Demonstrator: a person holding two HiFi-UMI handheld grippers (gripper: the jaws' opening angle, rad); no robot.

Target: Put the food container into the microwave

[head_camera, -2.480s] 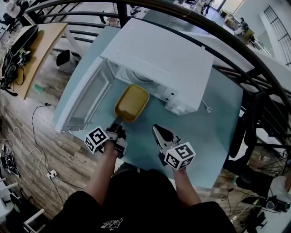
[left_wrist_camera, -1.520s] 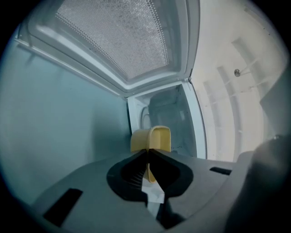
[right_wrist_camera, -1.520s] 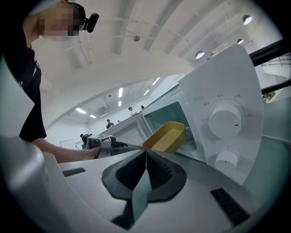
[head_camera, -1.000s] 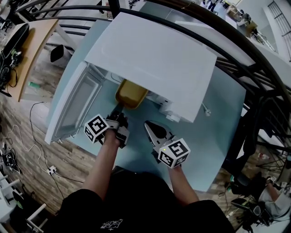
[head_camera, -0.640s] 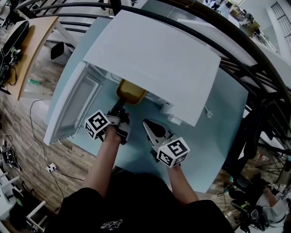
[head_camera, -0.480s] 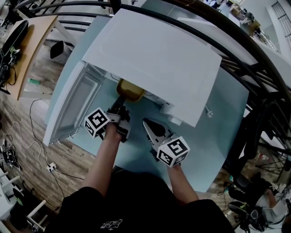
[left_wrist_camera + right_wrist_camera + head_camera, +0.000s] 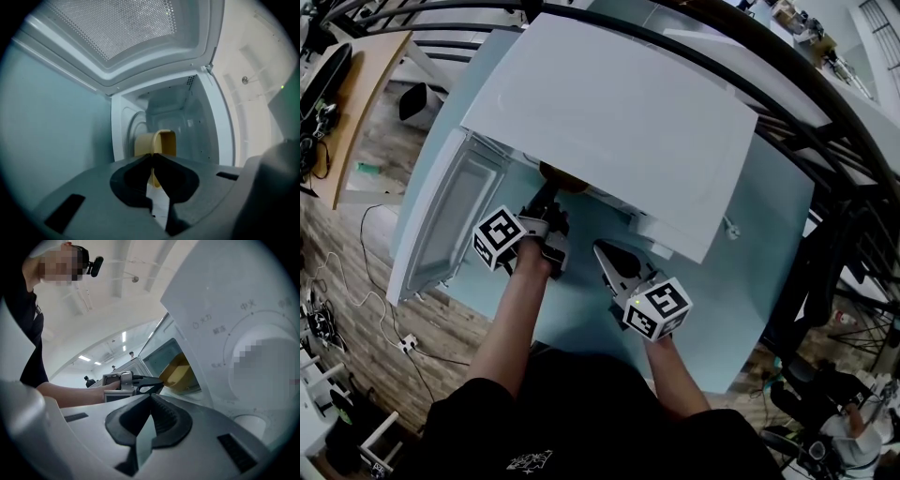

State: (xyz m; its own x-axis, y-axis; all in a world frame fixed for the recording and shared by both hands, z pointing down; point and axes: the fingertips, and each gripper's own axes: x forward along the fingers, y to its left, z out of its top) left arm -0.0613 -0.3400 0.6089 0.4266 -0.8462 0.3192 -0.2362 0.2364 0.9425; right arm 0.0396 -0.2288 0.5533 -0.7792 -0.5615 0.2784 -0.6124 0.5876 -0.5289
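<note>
The yellow food container [image 7: 562, 175] is mostly inside the open white microwave [image 7: 619, 112], with only its near edge showing under the microwave's top. My left gripper [image 7: 546, 199] is shut on the container's near rim at the cavity mouth. In the left gripper view the container [image 7: 159, 142] hangs tilted inside the cavity, just past my left gripper [image 7: 152, 157]. My right gripper [image 7: 602, 249] stays shut and empty over the table in front of the microwave. The right gripper view shows the container [image 7: 180, 371] entering the opening beyond my right gripper [image 7: 150, 397].
The microwave door [image 7: 445, 220] stands swung open to the left, its perforated window [image 7: 117, 28] above my left gripper. The control panel with its dial [image 7: 260, 357] faces my right gripper. The light blue table [image 7: 741, 253] carries the microwave. Dark railings [image 7: 825, 122] curve behind.
My left gripper has pushed the yellow container forward from in front of the opening into the microwave cavity. The right gripper has shifted slightly forward, still shut and empty.
</note>
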